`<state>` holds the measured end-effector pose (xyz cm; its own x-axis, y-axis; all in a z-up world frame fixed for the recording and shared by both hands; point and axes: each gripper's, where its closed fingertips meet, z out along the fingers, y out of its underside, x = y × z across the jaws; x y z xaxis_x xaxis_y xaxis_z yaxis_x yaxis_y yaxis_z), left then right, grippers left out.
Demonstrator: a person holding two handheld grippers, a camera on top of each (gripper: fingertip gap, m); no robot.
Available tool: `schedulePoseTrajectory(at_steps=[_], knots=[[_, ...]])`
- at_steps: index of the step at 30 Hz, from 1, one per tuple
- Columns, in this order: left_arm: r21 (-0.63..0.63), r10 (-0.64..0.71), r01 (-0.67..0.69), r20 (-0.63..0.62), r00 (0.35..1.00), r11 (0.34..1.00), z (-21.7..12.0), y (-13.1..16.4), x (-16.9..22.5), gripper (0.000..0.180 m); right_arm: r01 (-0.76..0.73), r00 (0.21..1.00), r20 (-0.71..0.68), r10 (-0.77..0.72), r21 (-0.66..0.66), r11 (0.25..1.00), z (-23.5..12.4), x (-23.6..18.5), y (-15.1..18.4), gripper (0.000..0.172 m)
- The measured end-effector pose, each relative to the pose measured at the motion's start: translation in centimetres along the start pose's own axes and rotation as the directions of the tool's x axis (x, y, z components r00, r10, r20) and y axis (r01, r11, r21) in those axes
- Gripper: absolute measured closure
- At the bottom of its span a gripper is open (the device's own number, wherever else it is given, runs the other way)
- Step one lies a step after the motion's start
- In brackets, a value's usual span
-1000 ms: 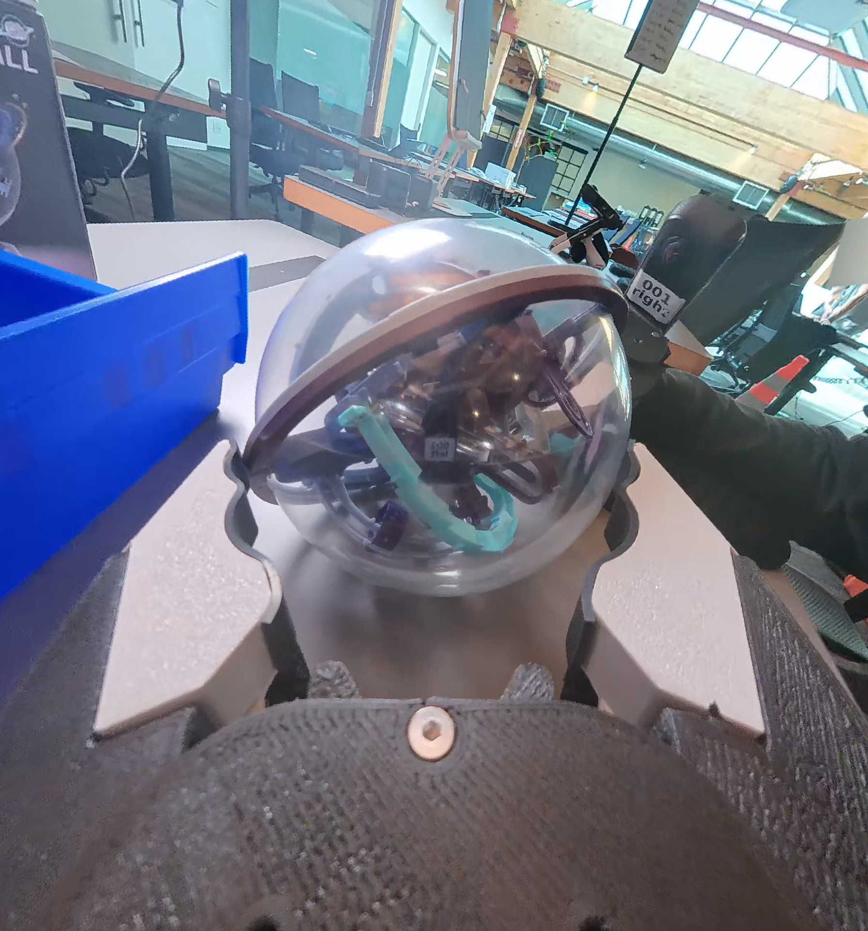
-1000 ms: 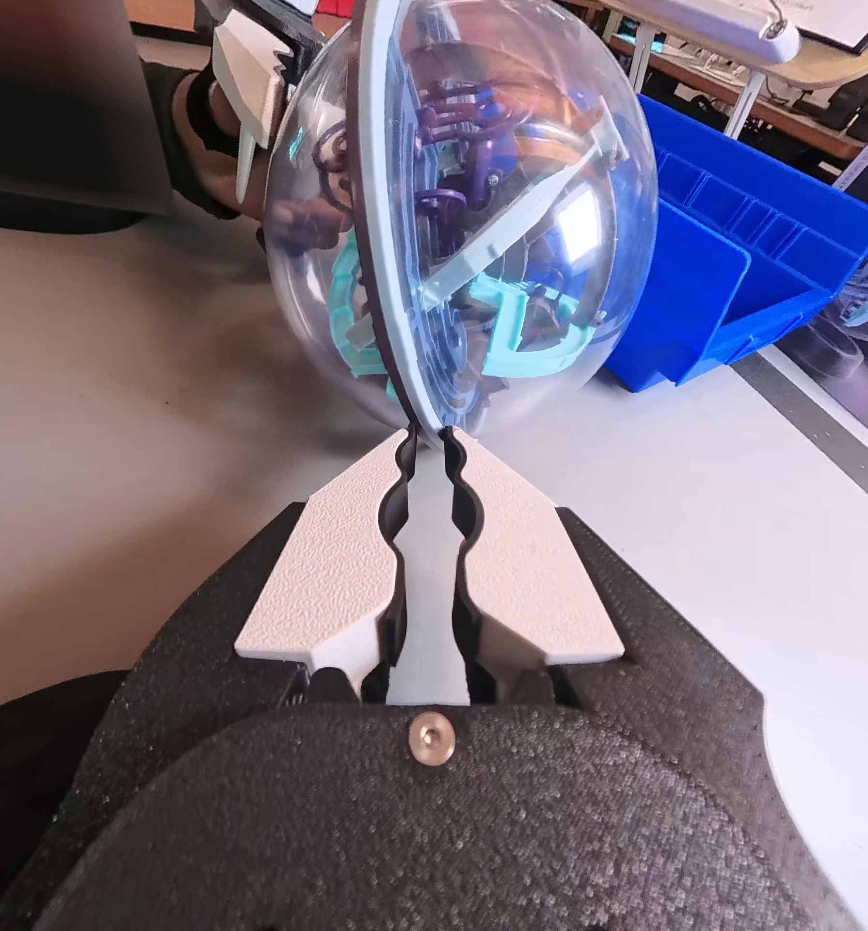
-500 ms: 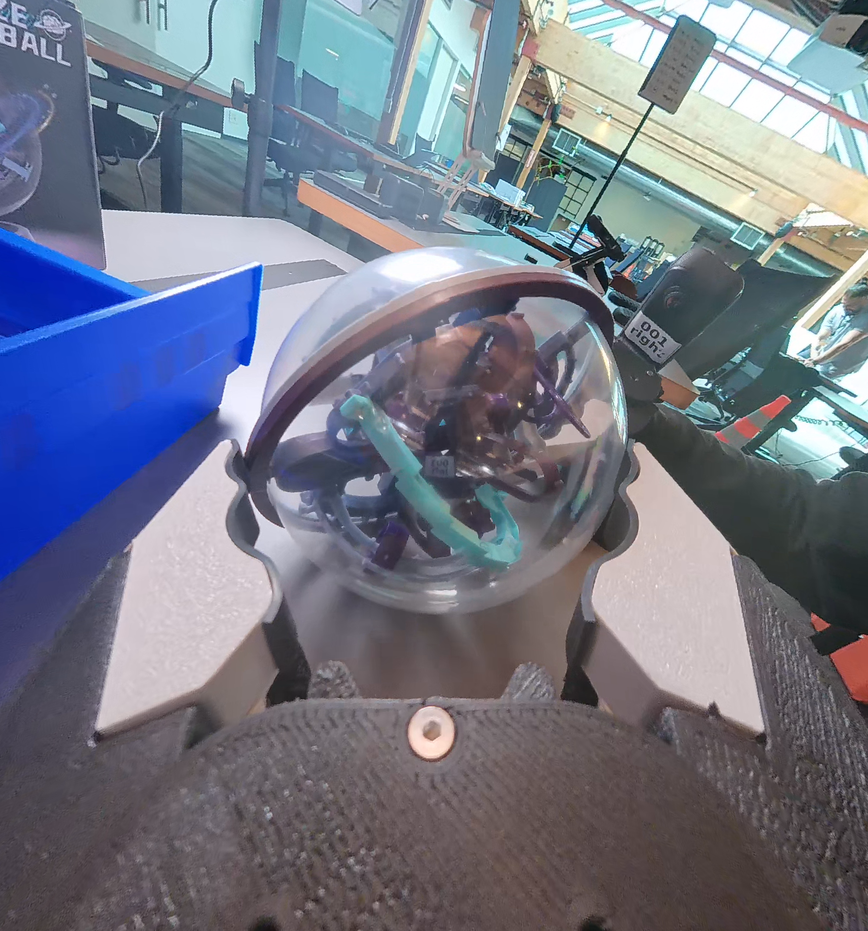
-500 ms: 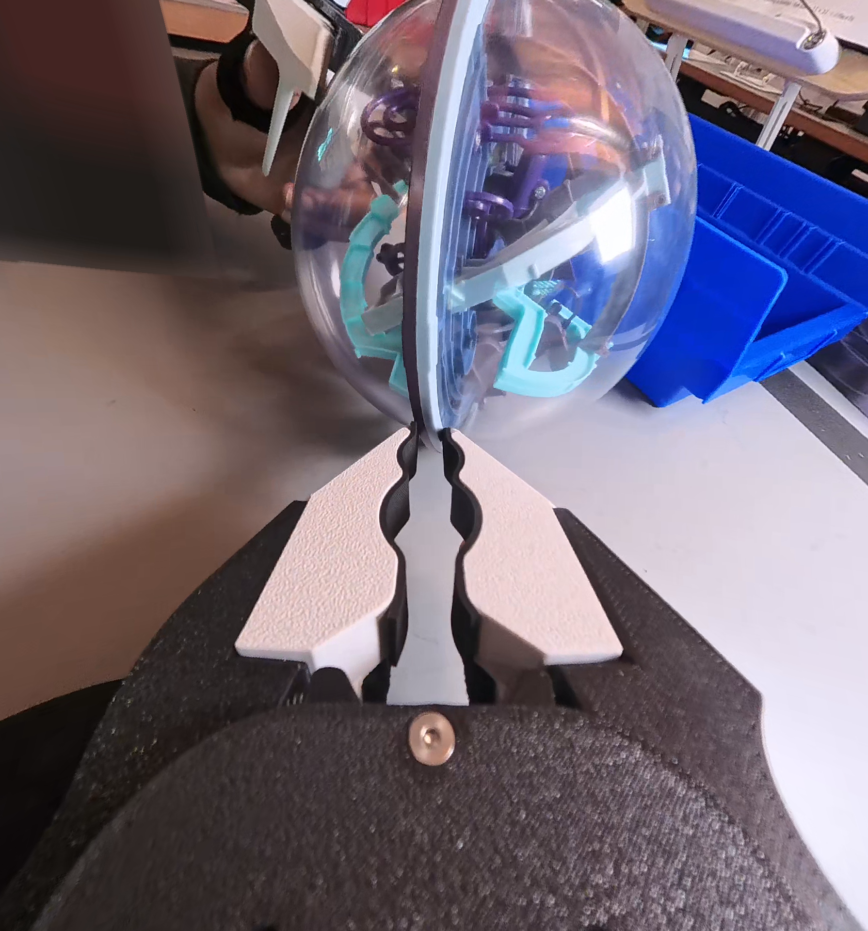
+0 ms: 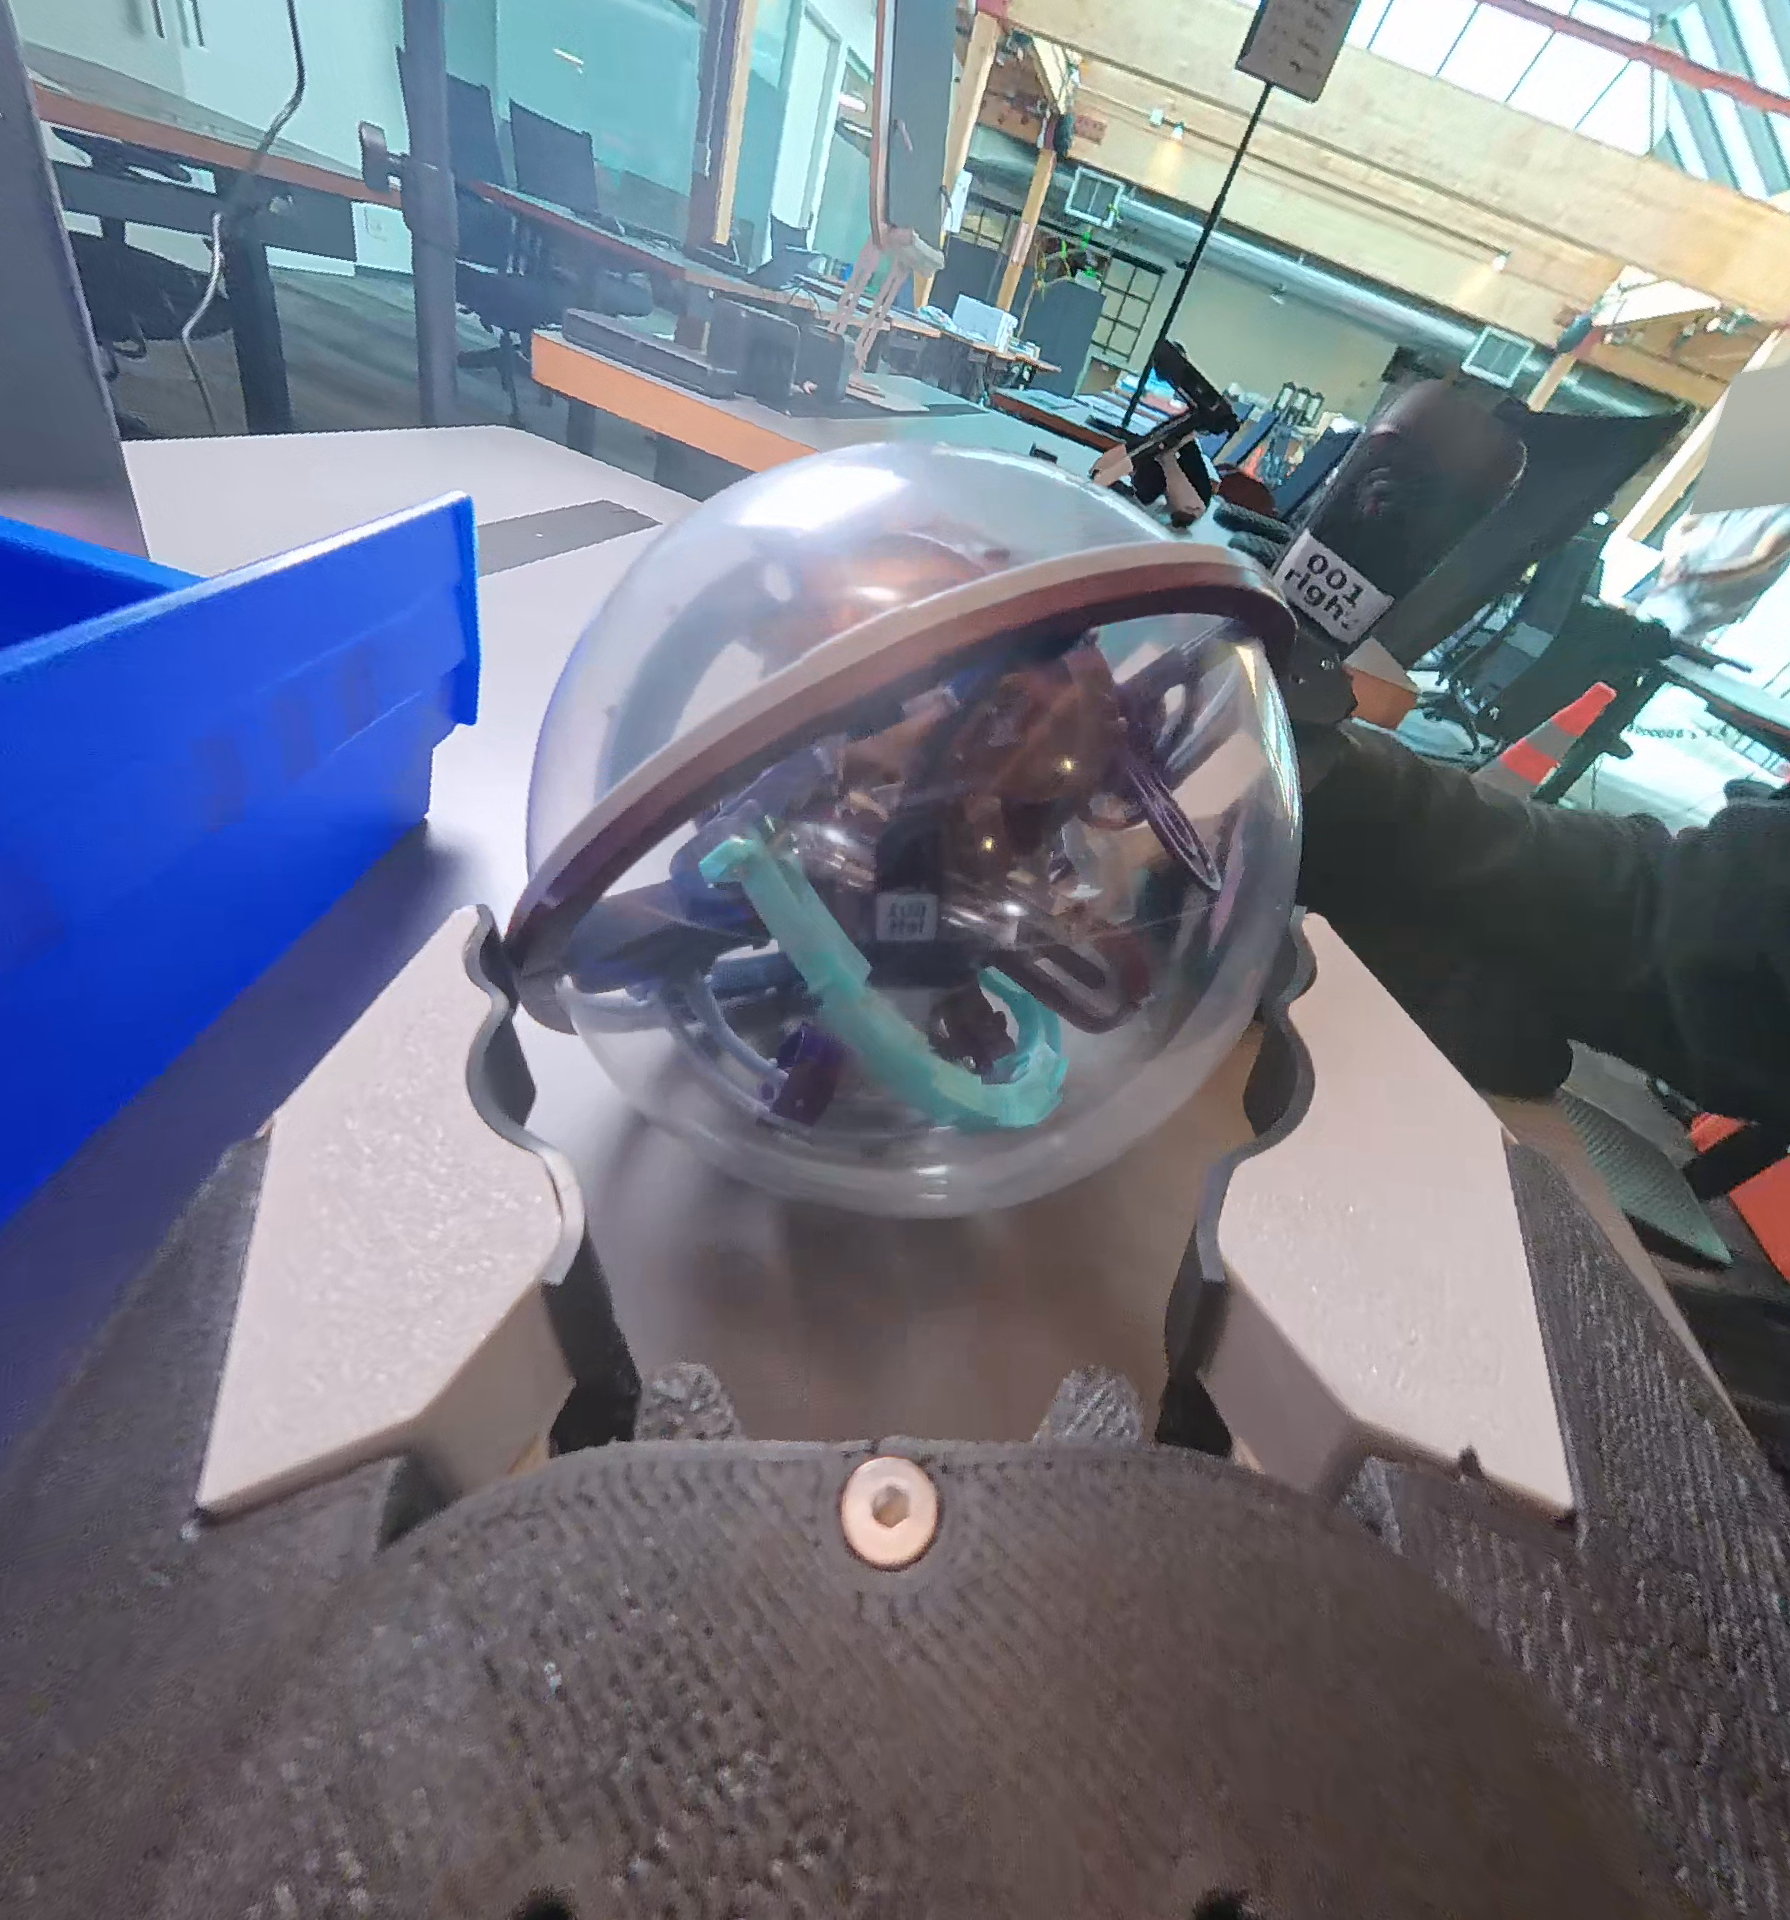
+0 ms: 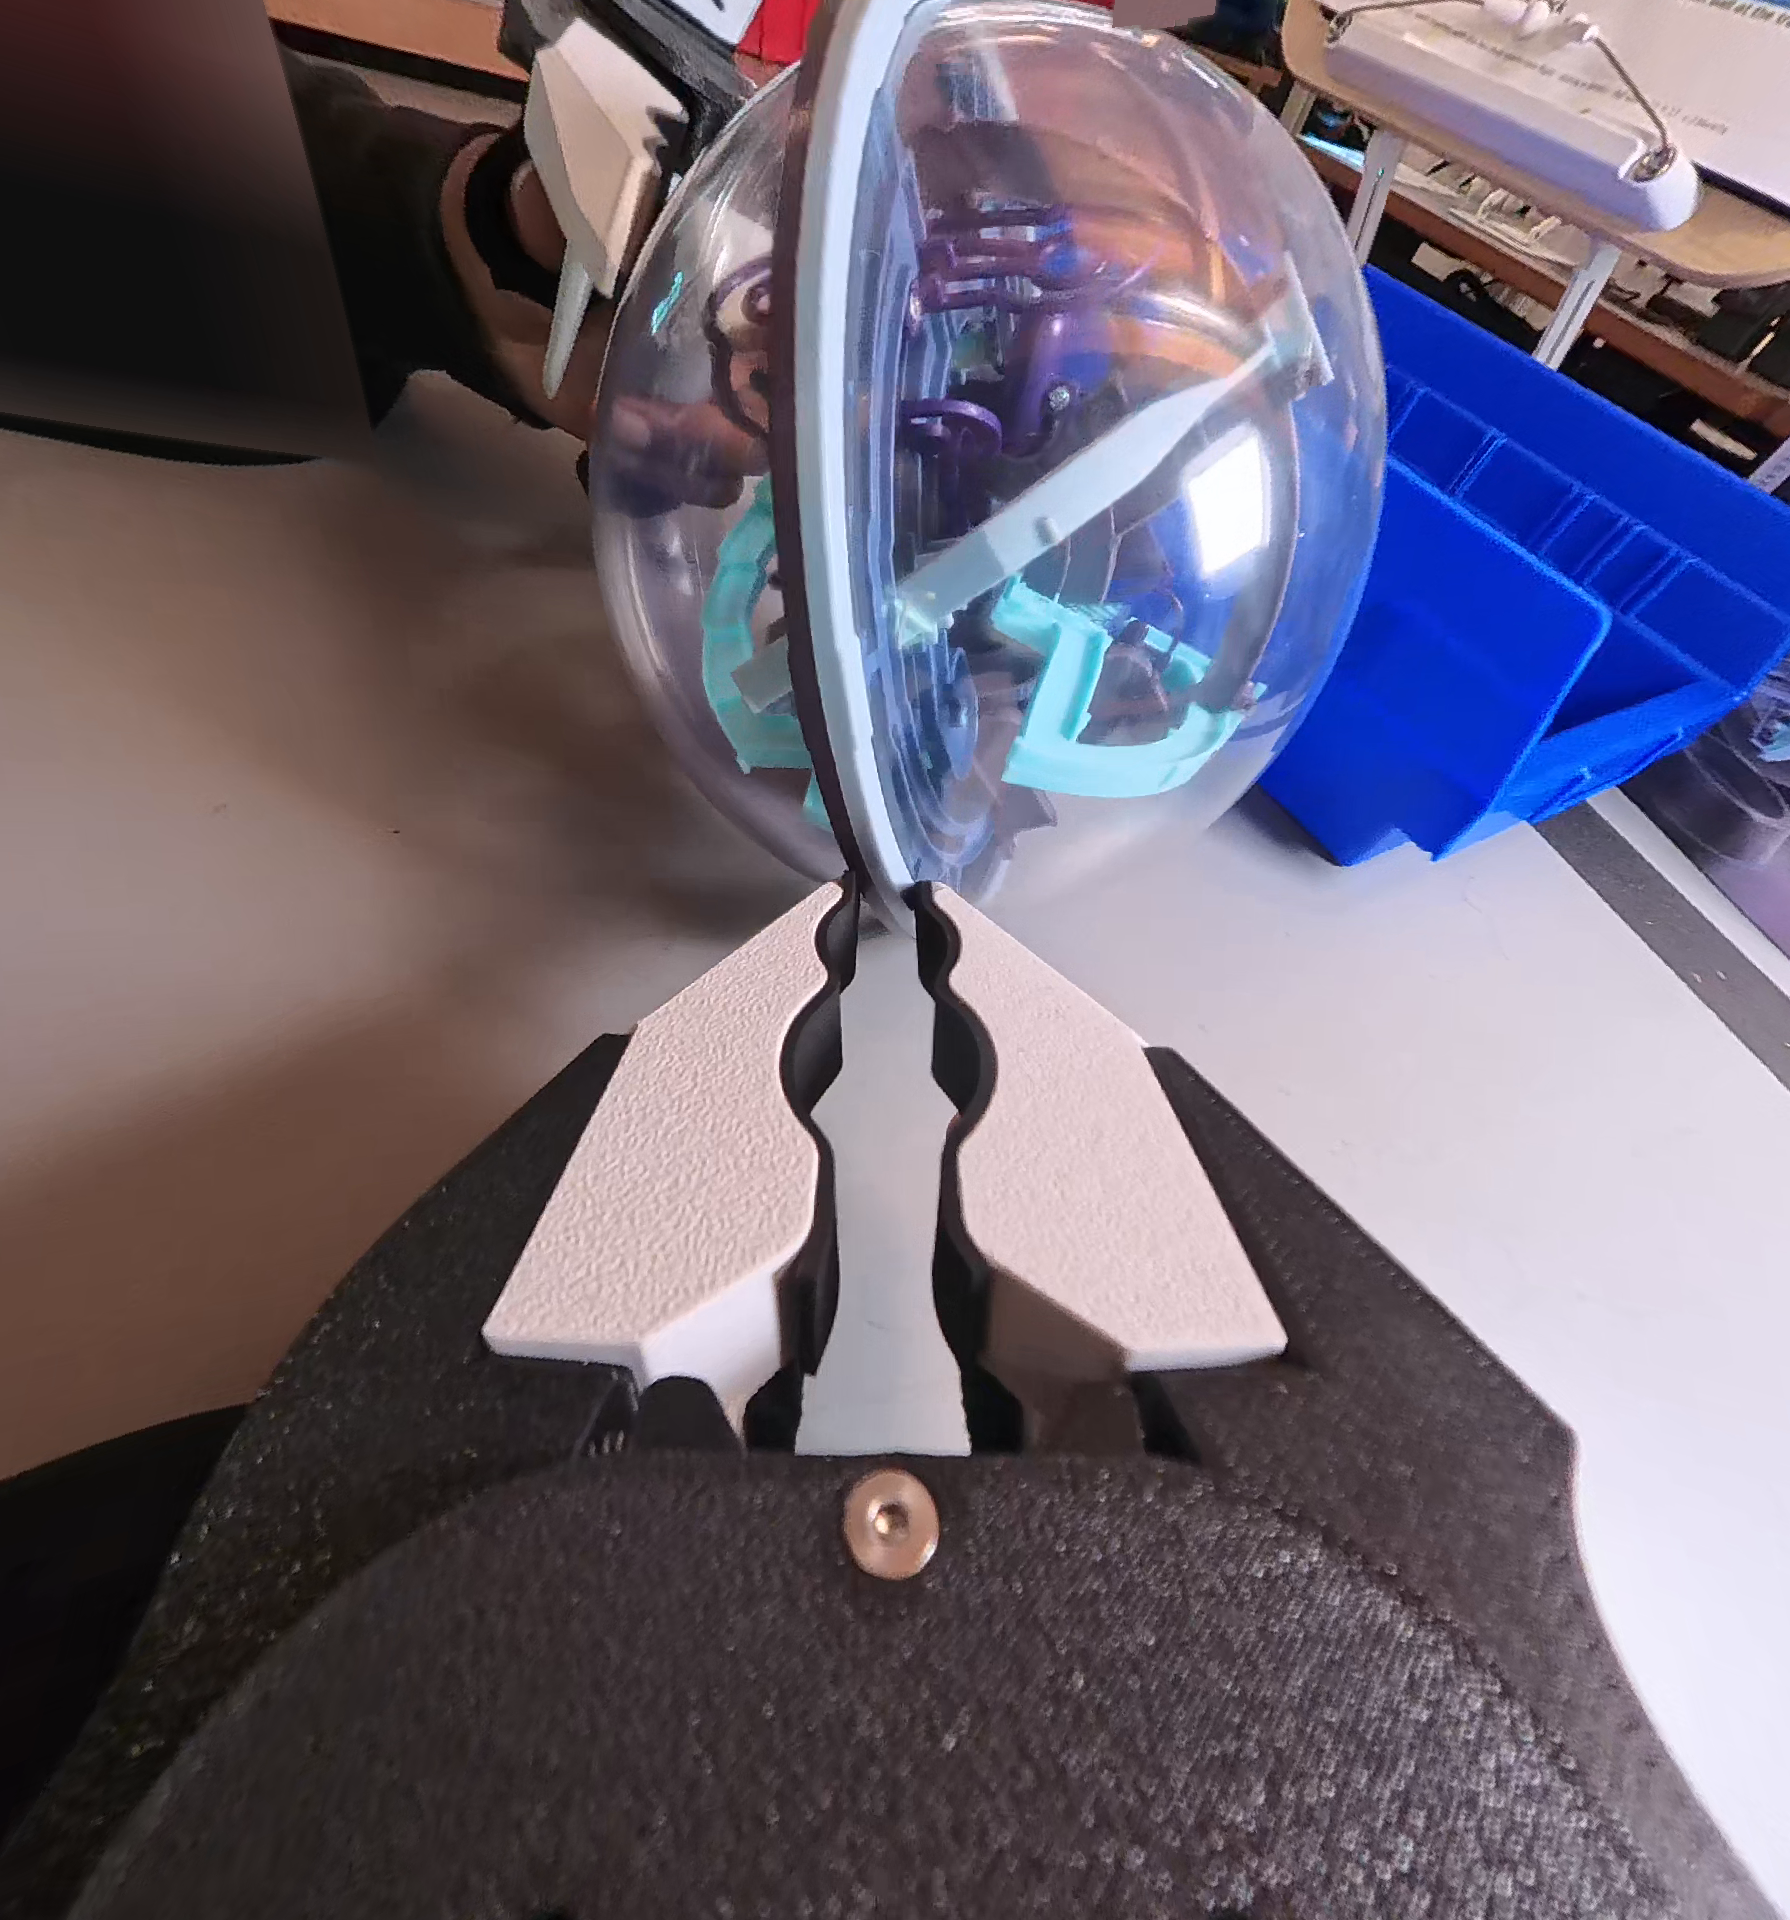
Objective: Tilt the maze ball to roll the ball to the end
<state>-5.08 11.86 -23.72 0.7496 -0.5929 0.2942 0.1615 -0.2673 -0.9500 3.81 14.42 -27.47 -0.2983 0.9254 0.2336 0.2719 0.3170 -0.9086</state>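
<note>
While the small ball inside cannot be picked out among the teal and purple tracks, I judge the run unfinished, with the maze ball [image 5: 912, 821] lifted just above the table [image 6: 1390, 1195] beside the blue bin [image 5: 195, 748]. My left gripper [image 5: 896, 977] is spread wide, its pads bearing on opposite sides of the clear sphere. My right gripper [image 6: 883, 899], reaching from the far side, pinches the sphere's equator rim between nearly closed fingertips.

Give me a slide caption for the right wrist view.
Right gripper pinches the equator rim of the clear maze ball above a white table, blue bin behind.
</note>
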Motion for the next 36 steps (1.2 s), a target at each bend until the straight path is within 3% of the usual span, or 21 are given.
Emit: schedulePoseTrajectory(at_steps=[17,36], knots=[[-0.016,0.134,-0.136,-0.063,0.989,0.991,-1.1,0.9,0.8,0.041,0.136,0.99,-0.034,-0.135,0.017,0.991,0.2,-1.4,-0.4,0.164],[0.004,-0.038,0.038,-0.03,0.999,0.999,-0.4,0.4,-0.2,0.041,0.027,0.999,-0.041,-0.025,0.048,0.998,-0.1,-0.1,-0.8,0.165]])
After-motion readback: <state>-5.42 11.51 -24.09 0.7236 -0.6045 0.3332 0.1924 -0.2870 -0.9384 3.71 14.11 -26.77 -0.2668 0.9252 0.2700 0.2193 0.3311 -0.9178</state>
